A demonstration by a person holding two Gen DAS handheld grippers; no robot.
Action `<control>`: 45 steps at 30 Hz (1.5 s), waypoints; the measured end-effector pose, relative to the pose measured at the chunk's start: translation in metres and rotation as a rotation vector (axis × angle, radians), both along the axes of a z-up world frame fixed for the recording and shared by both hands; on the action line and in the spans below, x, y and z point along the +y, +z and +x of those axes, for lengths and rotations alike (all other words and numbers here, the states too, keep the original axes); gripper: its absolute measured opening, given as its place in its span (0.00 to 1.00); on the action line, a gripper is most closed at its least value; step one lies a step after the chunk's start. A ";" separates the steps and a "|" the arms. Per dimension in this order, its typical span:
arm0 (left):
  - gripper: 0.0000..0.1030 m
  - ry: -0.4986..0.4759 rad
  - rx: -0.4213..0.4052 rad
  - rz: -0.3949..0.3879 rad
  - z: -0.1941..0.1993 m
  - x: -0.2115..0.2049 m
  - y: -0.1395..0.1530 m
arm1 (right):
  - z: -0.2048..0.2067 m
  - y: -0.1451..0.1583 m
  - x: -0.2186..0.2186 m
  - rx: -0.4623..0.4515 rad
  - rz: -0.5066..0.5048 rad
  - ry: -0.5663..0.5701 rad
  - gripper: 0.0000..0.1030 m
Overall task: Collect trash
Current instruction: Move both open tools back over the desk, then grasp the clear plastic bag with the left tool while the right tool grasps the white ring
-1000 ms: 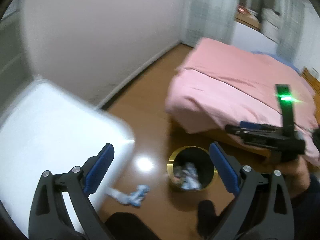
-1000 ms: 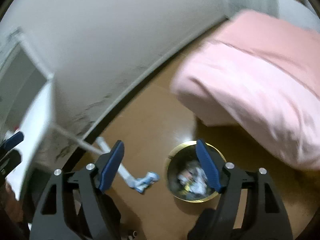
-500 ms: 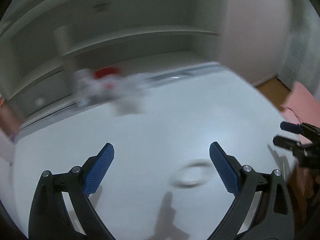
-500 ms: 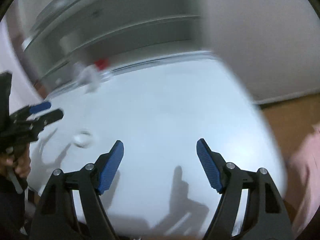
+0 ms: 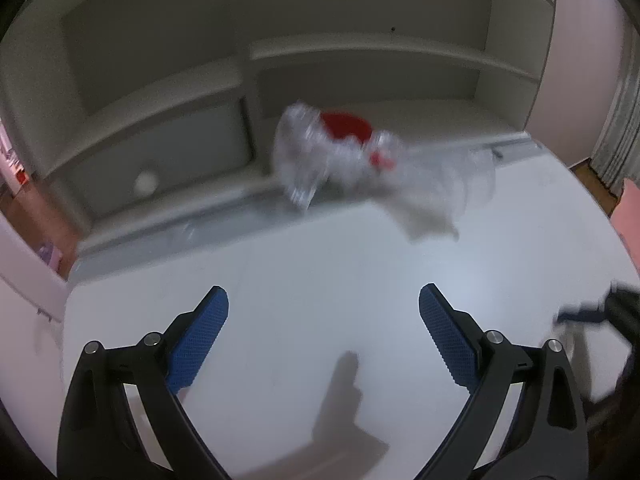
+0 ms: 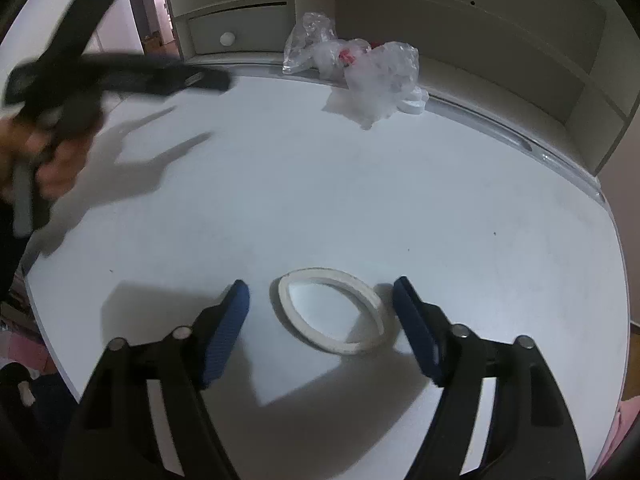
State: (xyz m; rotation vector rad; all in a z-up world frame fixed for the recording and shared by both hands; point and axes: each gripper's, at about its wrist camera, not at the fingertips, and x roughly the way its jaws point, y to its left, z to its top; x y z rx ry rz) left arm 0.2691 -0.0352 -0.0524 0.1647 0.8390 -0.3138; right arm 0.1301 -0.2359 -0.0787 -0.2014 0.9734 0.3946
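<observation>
The right hand-held gripper (image 6: 322, 322) points down at the white desk (image 6: 360, 200), its blue pads on either side of a white ring (image 6: 332, 310) that lies flat on the desktop; the jaws are closing, with the ring between them, yet gaps show on both sides, so neither pad touches it; the left hand-held gripper (image 5: 324, 344) hovers over a bare part of the same desk (image 5: 320, 272) with its jaws wide and nothing between them; at the far edge of the desk, against the shelf unit (image 5: 360, 64), sits a heap of crumpled clear plastic bags (image 6: 360, 68) with something red (image 5: 346, 128) showing through, well apart from both grippers; in the right wrist view the left hand-held gripper appears blurred at the upper left, held in the person's hand (image 6: 60, 160); a small drawer with a round white knob (image 6: 227, 38) sits in the shelf unit to the left of the bags.
</observation>
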 end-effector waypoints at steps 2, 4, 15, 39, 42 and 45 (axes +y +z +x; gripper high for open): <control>0.91 -0.022 -0.026 -0.003 0.019 -0.013 0.001 | -0.001 0.003 -0.005 0.006 0.002 0.007 0.50; 0.91 -0.027 -0.062 0.022 0.036 -0.026 -0.001 | -0.003 0.003 -0.001 0.003 -0.008 0.013 0.50; 0.90 -0.006 -0.025 0.028 0.115 -0.066 -0.029 | -0.006 0.004 0.000 0.008 -0.002 0.014 0.50; 0.31 -0.039 -0.068 -0.090 -0.009 -0.037 0.034 | -0.039 0.020 -0.058 -0.025 0.102 -0.217 0.07; 0.31 -0.052 -0.102 -0.088 -0.044 -0.043 0.043 | -0.045 0.012 -0.070 0.003 0.065 -0.240 0.07; 0.31 -0.062 -0.090 -0.120 -0.064 -0.045 0.047 | -0.054 0.014 -0.077 -0.009 0.078 -0.248 0.08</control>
